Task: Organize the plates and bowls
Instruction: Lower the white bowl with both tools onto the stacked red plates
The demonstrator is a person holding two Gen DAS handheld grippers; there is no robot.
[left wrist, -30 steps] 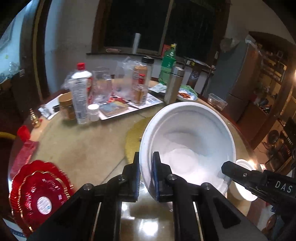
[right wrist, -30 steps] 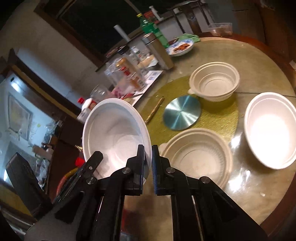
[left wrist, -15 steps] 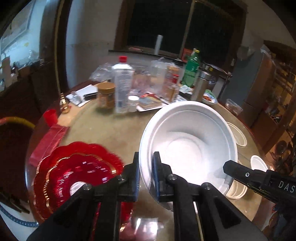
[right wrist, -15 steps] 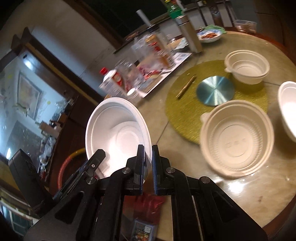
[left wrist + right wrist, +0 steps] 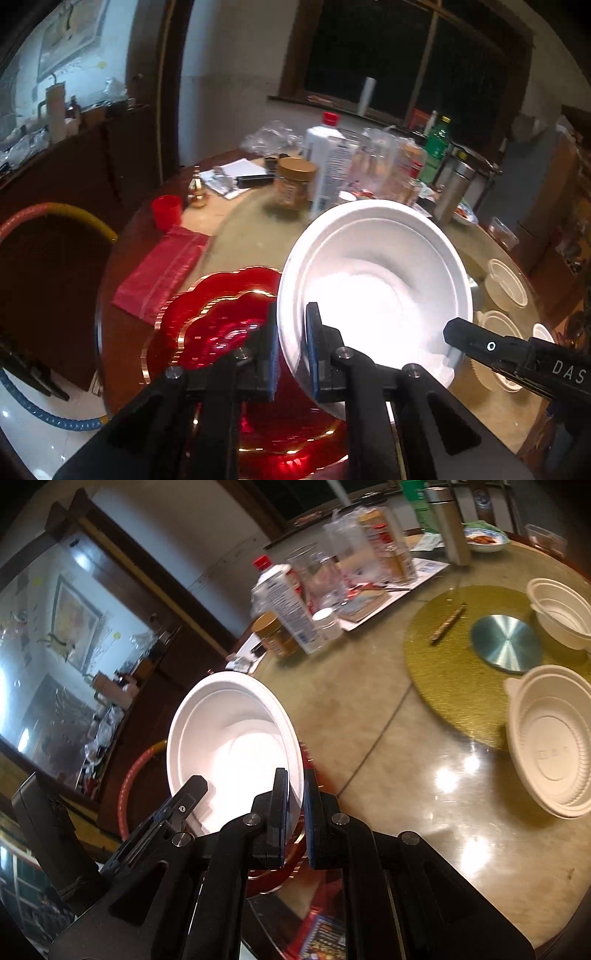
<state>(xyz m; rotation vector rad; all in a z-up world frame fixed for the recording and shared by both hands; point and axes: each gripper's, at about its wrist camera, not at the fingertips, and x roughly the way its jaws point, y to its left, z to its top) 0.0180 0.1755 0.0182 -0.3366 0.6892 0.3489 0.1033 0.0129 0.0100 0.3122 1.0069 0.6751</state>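
Observation:
Both grippers hold one white foam bowl (image 5: 376,280) by its rim, tilted, above the table's near left edge. My left gripper (image 5: 291,332) is shut on the bowl's left rim. My right gripper (image 5: 295,794) is shut on the right rim of the same bowl (image 5: 229,746); its arm shows in the left wrist view (image 5: 517,354). Stacked red scalloped plates (image 5: 221,325) lie right under the bowl. Two cream plastic bowls (image 5: 550,738) (image 5: 561,609) stand at the right of the table.
Bottles, jars and glasses (image 5: 332,170) crowd the table's far side. A red cup (image 5: 167,211) and a red packet (image 5: 162,269) lie left of the plates. A gold mat with a metal disc (image 5: 506,642) sits mid-table. A chair back (image 5: 55,221) stands left.
Both grippers have carried the white bowl leftward, from over the gold mat to above the red plates. The grip has not changed.

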